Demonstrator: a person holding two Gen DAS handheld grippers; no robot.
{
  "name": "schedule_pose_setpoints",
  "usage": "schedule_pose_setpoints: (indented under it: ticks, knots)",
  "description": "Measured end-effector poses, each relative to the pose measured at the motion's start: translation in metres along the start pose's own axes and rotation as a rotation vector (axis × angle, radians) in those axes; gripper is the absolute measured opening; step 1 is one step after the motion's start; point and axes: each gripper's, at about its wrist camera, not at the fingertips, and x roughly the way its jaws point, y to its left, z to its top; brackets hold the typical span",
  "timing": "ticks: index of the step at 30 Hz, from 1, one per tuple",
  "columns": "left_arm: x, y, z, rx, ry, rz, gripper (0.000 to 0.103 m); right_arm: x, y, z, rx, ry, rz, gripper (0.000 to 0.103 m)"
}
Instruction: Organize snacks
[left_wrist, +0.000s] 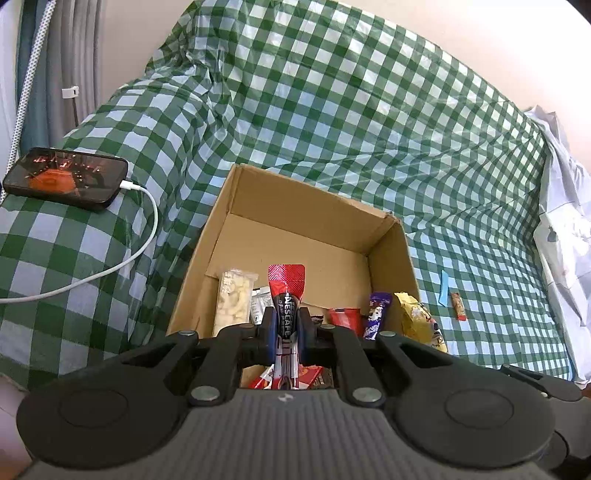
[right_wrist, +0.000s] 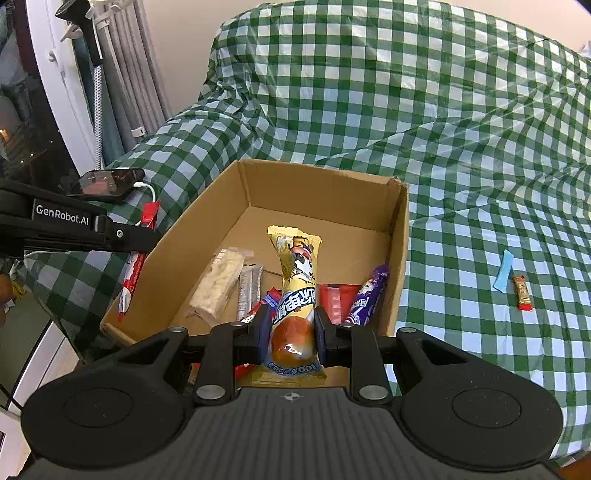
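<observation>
An open cardboard box sits on the green checked cloth and holds several snacks. My left gripper is shut on a red and black Nescafe stick above the box's near end. It also shows at the left of the right wrist view. My right gripper is shut on a yellow bread packet above the box. The packet also shows in the left wrist view. In the box lie a white nut bar, a purple bar and red packets.
A small orange snack bar and a blue strip lie on the cloth right of the box. A phone with a white cable rests on the raised cloth at the left. Curtains hang behind it.
</observation>
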Motion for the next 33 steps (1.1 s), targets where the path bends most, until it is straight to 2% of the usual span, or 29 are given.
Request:
schedule_pose_setpoints:
  ticks: [26, 30, 31, 32, 33]
  knots:
    - [0.075, 0.007, 0.019, 0.035, 0.071, 0.055, 0.012, 0.074, -0.005, 0.009, 0.025, 0.079, -0.007, 0.026]
    - [0.083, 0.007, 0.021, 0.050, 0.082, 0.069, 0.015, 0.080, -0.007, 0.009, 0.029, 0.084, -0.009, 0.026]
    - [0.084, 0.008, 0.022, 0.053, 0.085, 0.075, 0.021, 0.081, -0.008, 0.010, 0.031, 0.084, -0.009, 0.026]
    - [0.084, 0.008, 0.023, 0.054, 0.081, 0.078, 0.042, 0.082, -0.009, 0.011, 0.034, 0.083, -0.009, 0.026]
    - [0.083, 0.009, 0.023, 0.052, 0.072, 0.084, 0.060, 0.083, -0.009, 0.012, 0.040, 0.078, -0.013, 0.035]
